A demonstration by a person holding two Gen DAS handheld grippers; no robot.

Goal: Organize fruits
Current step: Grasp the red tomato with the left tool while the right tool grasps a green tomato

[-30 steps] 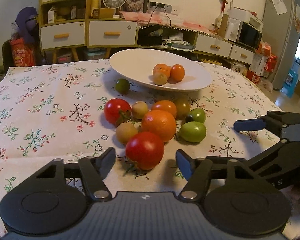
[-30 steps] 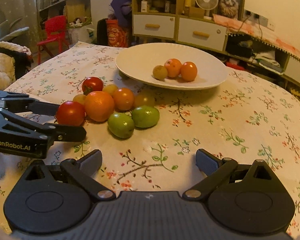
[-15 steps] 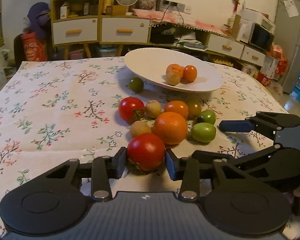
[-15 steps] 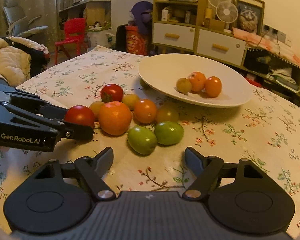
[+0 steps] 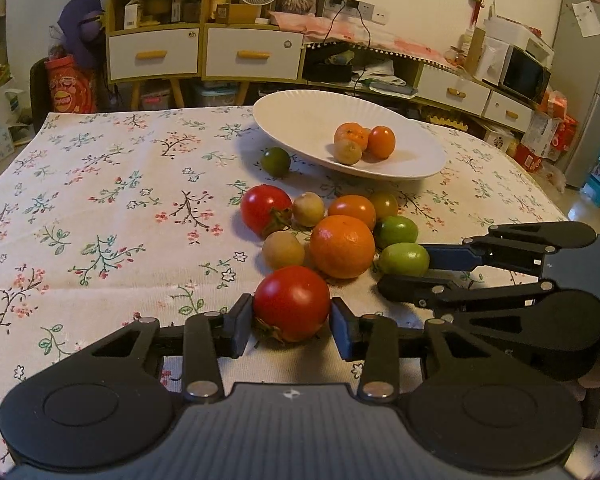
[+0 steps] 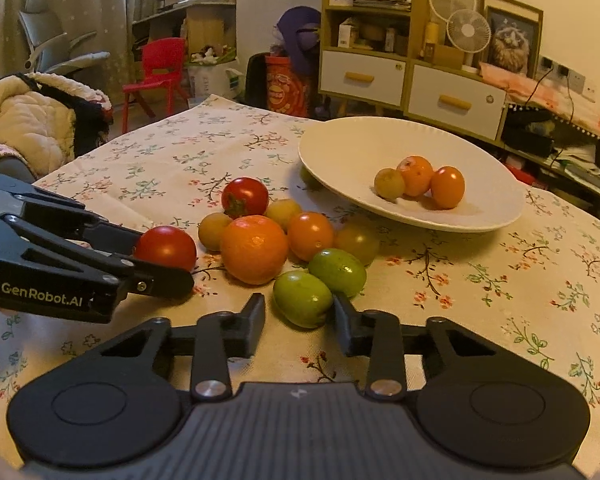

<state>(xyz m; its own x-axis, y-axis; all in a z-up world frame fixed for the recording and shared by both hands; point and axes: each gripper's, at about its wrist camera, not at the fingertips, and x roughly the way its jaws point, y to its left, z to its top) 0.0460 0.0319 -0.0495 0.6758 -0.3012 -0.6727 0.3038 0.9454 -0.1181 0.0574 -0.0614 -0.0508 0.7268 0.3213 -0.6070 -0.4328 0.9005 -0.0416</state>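
Observation:
My left gripper is shut on a red tomato, a pad pressed on each side; the tomato rests on the floral tablecloth. My right gripper is closing around a green fruit. Its right pad touches the fruit and a narrow gap shows at the left pad. Behind them lies a pile of loose fruit: a large orange, another red tomato, a second green fruit and small yellow and orange ones. A white plate farther back holds three small fruits.
A dark green fruit lies alone just left of the plate. The two grippers sit side by side near the table's front. Bare cloth stretches to the left. Cabinets, a red chair and clutter stand beyond the table.
The left jaws came together onto the red tomato. The right gripper moved forward to the green fruit, and its jaws narrowed from wide to close around it.

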